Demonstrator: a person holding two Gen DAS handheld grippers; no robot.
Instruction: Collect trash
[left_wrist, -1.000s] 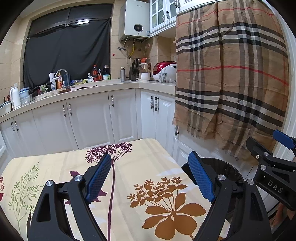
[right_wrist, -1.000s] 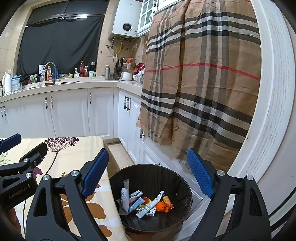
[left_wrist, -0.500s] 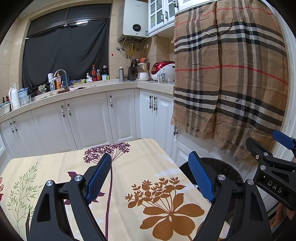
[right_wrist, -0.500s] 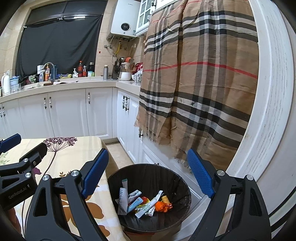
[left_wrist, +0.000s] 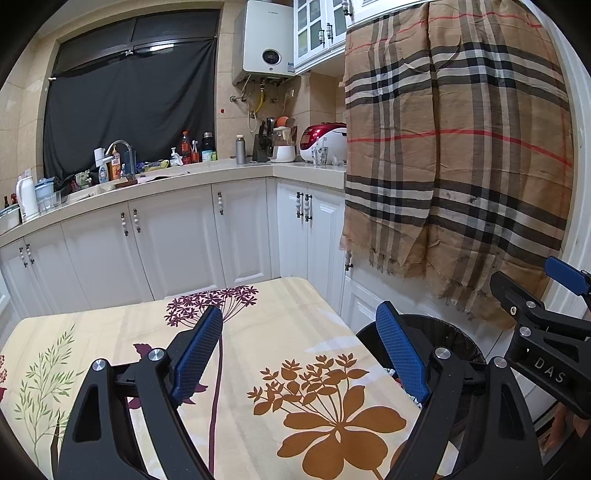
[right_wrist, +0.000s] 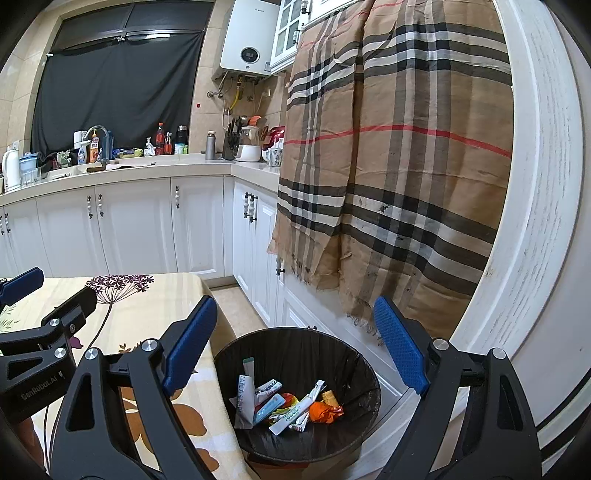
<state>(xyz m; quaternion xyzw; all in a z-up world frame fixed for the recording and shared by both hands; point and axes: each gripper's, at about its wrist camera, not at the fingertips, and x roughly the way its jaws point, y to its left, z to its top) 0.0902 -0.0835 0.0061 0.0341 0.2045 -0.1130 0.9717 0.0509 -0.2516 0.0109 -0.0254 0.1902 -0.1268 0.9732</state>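
A black-lined trash bin (right_wrist: 354, 354) stands on the floor beside the table. It holds several wrappers and sachets (right_wrist: 284, 404), among them an orange crumpled one (right_wrist: 321, 411). My right gripper (right_wrist: 295, 343) is open and empty, held above the bin. My left gripper (left_wrist: 299, 350) is open and empty above the floral tablecloth (left_wrist: 258, 332). The bin also shows at the right in the left wrist view (left_wrist: 443, 332). The right gripper (left_wrist: 546, 332) shows at that view's right edge, and the left gripper (right_wrist: 40, 332) shows at the left of the right wrist view.
White kitchen cabinets (left_wrist: 177, 236) and a cluttered counter (left_wrist: 184, 173) run along the back. A plaid cloth (right_wrist: 388, 166) hangs over the cabinets behind the bin. A white door frame (right_wrist: 517, 221) stands at the right.
Both views have shifted slightly, with the grippers staying open and empty. The trash in the bin lies as before.
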